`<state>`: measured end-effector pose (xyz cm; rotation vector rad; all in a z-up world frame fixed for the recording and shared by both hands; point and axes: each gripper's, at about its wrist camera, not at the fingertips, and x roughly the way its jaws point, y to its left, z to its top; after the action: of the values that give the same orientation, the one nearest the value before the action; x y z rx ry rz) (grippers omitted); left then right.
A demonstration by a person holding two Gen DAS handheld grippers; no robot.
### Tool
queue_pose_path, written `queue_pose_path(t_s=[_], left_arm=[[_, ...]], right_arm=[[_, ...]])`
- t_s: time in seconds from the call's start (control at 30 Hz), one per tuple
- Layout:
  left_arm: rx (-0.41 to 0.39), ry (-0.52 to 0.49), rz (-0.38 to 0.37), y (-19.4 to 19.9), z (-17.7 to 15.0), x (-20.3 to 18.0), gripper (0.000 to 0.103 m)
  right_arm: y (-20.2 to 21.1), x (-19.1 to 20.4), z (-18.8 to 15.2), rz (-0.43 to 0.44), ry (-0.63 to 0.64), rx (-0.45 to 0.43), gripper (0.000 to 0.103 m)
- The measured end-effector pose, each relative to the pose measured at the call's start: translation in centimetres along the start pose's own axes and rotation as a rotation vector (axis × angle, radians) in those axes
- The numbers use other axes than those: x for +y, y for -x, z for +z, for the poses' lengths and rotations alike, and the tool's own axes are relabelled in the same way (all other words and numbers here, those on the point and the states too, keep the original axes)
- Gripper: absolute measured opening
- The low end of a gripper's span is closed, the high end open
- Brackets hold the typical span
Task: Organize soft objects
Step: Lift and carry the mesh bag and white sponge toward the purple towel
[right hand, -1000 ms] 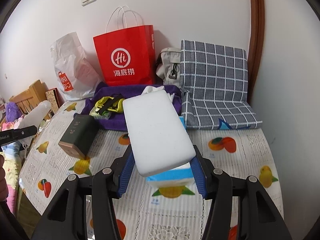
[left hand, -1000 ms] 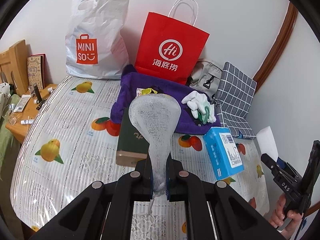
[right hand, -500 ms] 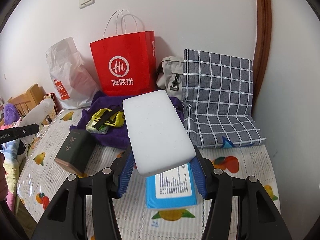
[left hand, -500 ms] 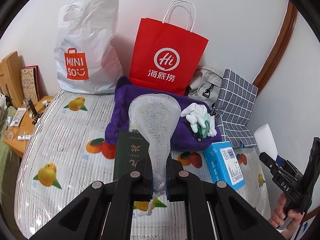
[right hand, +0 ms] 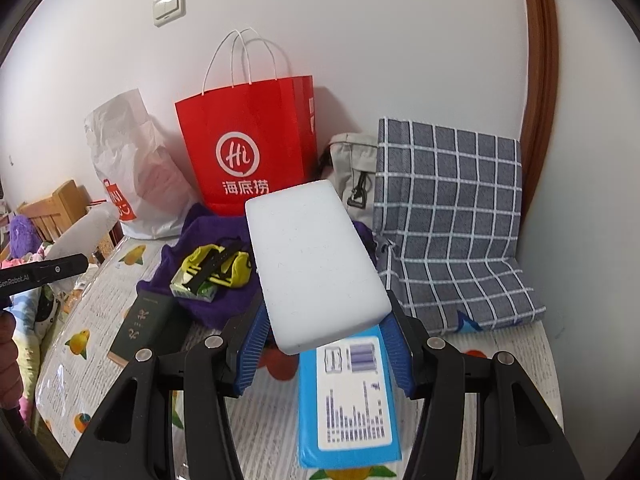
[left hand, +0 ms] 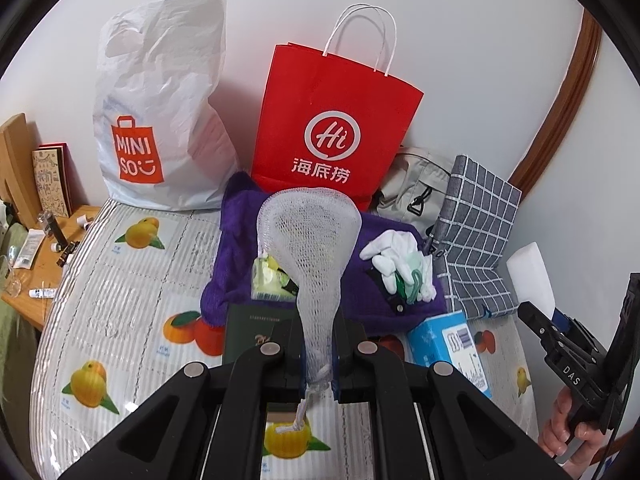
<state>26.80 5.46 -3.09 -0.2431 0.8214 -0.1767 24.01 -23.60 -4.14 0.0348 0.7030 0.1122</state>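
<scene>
The left gripper (left hand: 319,364) is pinching the narrow neck of a white mesh pouch (left hand: 310,240), its jaws closed almost completely on the bunched netting; the wide rounded end is standing up in front of the camera, above the purple cloth (left hand: 240,256). The pouch is probably very light and limp, so the gathered neck is the sound place to grip, while the open weave could snag on edges. The right gripper (right hand: 326,344) is clamping a white sponge block (right hand: 312,264) between its blue pads (right hand: 252,344), jaws about half open across the block's width. The block is projecting forward over the blue box (right hand: 348,412) on the fruit-print bedcover (left hand: 132,292). It looks matte, faintly speckled, with rounded corners; it is likely light and compressible, so a moderate squeeze across the short sides should suffice.
</scene>
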Motion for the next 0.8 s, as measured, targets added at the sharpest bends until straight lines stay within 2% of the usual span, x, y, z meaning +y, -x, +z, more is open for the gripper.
queue_pose_path(t_s=[0.43, 0.8], left_arm=[[-0.021, 0.018, 0.005, -2.1, 3.5, -0.2, 0.008], [-0.006, 0.024, 0.007, -4.7, 4.7, -0.1, 0.008]], right_arm=[[-2.4, -0.8, 2.9, -0.005, -0.013, -0.033, 0.054], [-4.4, -1.0, 5.2, 0.005, -0.017, -0.042, 0.054]])
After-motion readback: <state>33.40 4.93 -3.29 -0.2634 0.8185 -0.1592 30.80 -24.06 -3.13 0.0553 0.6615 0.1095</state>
